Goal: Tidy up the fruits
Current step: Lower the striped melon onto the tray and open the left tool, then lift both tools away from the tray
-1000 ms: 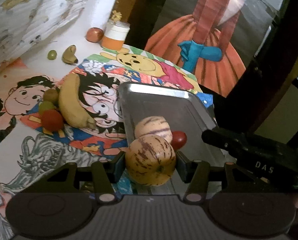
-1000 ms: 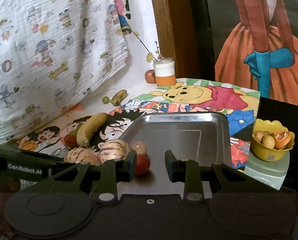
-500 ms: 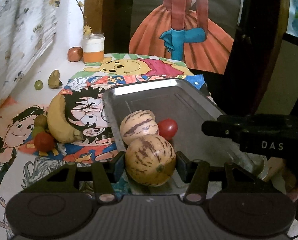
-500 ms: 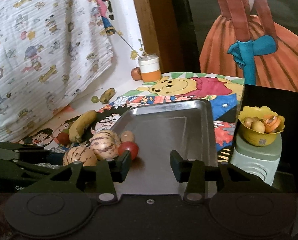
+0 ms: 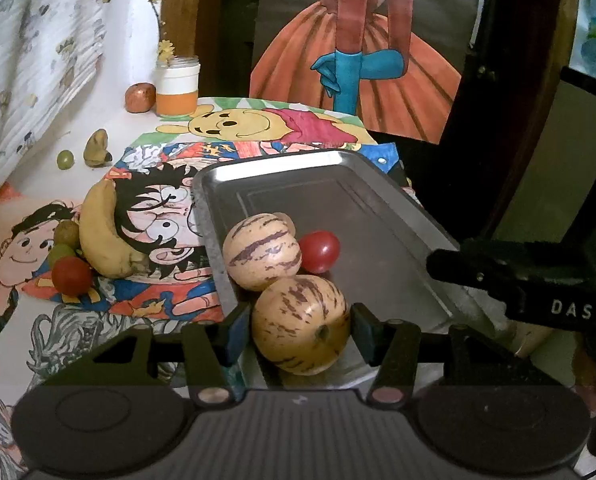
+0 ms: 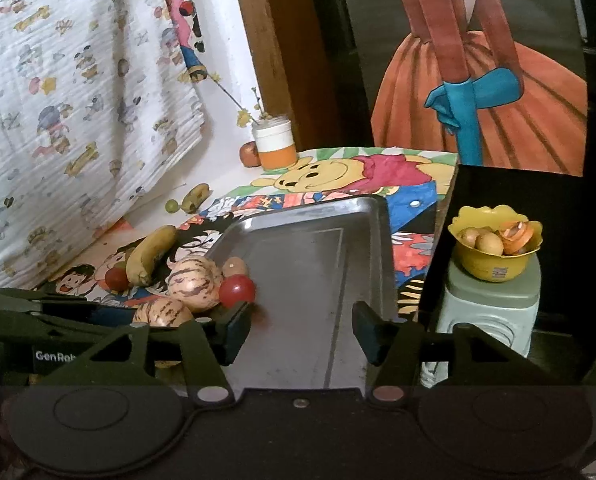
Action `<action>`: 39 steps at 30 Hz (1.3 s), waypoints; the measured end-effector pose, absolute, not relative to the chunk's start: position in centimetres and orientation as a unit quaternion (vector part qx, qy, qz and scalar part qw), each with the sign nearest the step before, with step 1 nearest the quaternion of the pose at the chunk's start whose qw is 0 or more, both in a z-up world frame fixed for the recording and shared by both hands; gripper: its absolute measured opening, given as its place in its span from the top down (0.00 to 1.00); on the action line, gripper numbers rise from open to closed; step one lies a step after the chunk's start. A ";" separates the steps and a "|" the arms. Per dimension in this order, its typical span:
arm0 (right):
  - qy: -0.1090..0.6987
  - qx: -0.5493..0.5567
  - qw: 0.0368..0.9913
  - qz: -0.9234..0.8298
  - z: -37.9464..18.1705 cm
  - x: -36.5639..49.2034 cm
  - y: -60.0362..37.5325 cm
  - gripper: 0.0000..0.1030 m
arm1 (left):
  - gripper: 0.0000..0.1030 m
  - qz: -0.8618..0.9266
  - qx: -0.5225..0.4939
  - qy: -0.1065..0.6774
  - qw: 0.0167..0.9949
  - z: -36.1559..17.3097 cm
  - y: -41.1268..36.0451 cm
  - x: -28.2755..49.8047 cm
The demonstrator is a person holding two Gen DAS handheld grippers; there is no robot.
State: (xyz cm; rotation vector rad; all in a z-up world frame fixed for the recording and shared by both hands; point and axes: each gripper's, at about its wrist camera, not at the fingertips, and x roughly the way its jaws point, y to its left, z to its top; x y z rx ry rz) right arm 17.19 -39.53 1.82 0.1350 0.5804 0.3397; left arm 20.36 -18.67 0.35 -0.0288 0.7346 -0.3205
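Cartoon-covered desk: left gripper [image 5: 301, 326] pinches a striped melon [image 5: 300, 323] over the tray's [image 5: 381, 216] near corner to set it down; right gripper [image 6: 301, 330] spread, empty.

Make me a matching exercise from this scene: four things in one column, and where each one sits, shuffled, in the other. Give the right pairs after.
Things:
1. banana
2. red tomato beside the striped melon
3. striped melon nearest the camera
4. yellow bowl

Places:
A. between the fingers of the left claw
B. on the grey stool to the right of the table
C. inside the metal tray
D. on the cartoon cloth, left of the tray

Pairs: 1-D, 2-C, 3-A, 4-B
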 end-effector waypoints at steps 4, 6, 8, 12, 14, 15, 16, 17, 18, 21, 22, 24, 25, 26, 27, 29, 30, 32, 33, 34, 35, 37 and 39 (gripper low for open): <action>0.279 0.065 0.945 0.155 2.3 16.1 -39.6 0.35 | 0.36 -0.155 -0.032 0.350 0.923 0.9 -18.0 19.8; 0.274 0.060 0.948 0.152 2.6 15.5 -39.5 0.31 | 0.27 -0.154 -0.043 0.340 0.927 1.4 -17.4 19.4; 0.268 0.054 0.950 0.150 3.0 14.8 -39.3 0.28 | 0.23 -0.149 -0.054 0.330 0.931 2.0 -16.7 18.9; 0.259 0.047 0.955 0.139 3.7 13.2 -38.5 0.20 | 0.15 -0.132 -0.077 0.324 0.934 2.8 -14.9 17.9; 0.258 0.047 0.956 0.132 3.9 12.3 -38.1 0.17 | 0.09 -0.122 -0.088 0.322 0.935 3.0 -13.9 17.2; 0.258 0.047 0.956 0.129 4.1 11.9 -37.7 0.15 | 0.06 -0.118 -0.092 0.322 0.935 3.0 -13.3 16.9; 0.260 0.048 0.956 0.126 4.2 11.4 -37.4 0.14 | 0.05 -0.115 -0.095 0.321 0.935 3.1 -12.8 16.5; 0.261 0.050 0.956 0.124 4.4 11.0 -37.1 0.11 | 0.03 -0.112 -0.097 0.320 0.936 3.2 -12.3 16.1; 0.263 0.052 0.956 0.122 4.6 10.5 -36.8 0.09 | 0.01 -0.109 -0.099 0.320 0.936 3.3 -11.8 15.7; 0.272 0.058 0.953 0.119 5.3 8.9 -35.5 0.03 | 0.00 -0.103 -0.106 0.322 0.935 3.5 -10.1 14.3; 0.277 0.058 0.952 0.119 5.6 8.3 -35.0 0.02 | 0.00 -0.101 -0.108 0.325 0.934 3.6 -9.5 13.8; 0.290 0.059 0.948 0.115 6.0 7.3 -34.1 0.01 | 0.00 -0.099 -0.111 0.333 0.931 3.5 -8.6 12.8; 0.298 0.059 0.946 0.116 6.2 6.8 -33.6 0.01 | 0.00 -0.096 -0.112 0.338 0.929 3.5 -8.1 12.3; 0.306 0.058 0.943 0.118 6.4 6.4 -33.1 0.01 | 0.00 -0.093 -0.112 0.343 0.928 3.5 -7.7 11.8; 0.312 0.058 0.941 0.121 6.6 6.0 -32.6 0.01 | 0.00 -0.092 -0.111 0.348 0.926 3.6 -7.2 11.3; 0.329 0.058 0.934 0.122 6.6 5.3 -31.6 0.01 | 0.00 -0.086 -0.107 0.358 0.924 3.5 -6.4 10.4; 0.341 0.059 0.930 0.122 6.5 5.1 -31.1 0.01 | 0.00 -0.081 -0.103 0.363 0.923 3.5 -6.1 10.1; 0.361 0.064 0.922 0.126 6.3 4.8 -30.2 0.01 | 0.00 -0.065 -0.097 0.373 0.920 3.5 -5.5 9.5; 0.371 0.066 0.917 0.128 6.1 4.8 -29.7 0.01 | 0.00 -0.058 -0.097 0.376 0.920 3.4 -5.1 9.2; 0.382 0.067 0.913 0.128 5.9 4.8 -29.2 0.01 | 0.00 -0.054 -0.098 0.380 0.918 3.4 -4.7 9.0; 0.395 0.067 0.907 0.128 5.7 4.8 -28.7 0.01 | 0.00 -0.050 -0.098 0.383 0.917 3.3 -4.3 8.7; 0.420 0.064 0.897 0.126 5.3 5.0 -27.8 0.01 | 0.00 -0.040 -0.098 0.390 0.915 3.2 -3.6 8.4; 0.430 0.061 0.891 0.132 4.9 5.2 -26.9 0.01 | 0.00 -0.027 -0.100 0.393 0.914 2.9 -2.7 8.1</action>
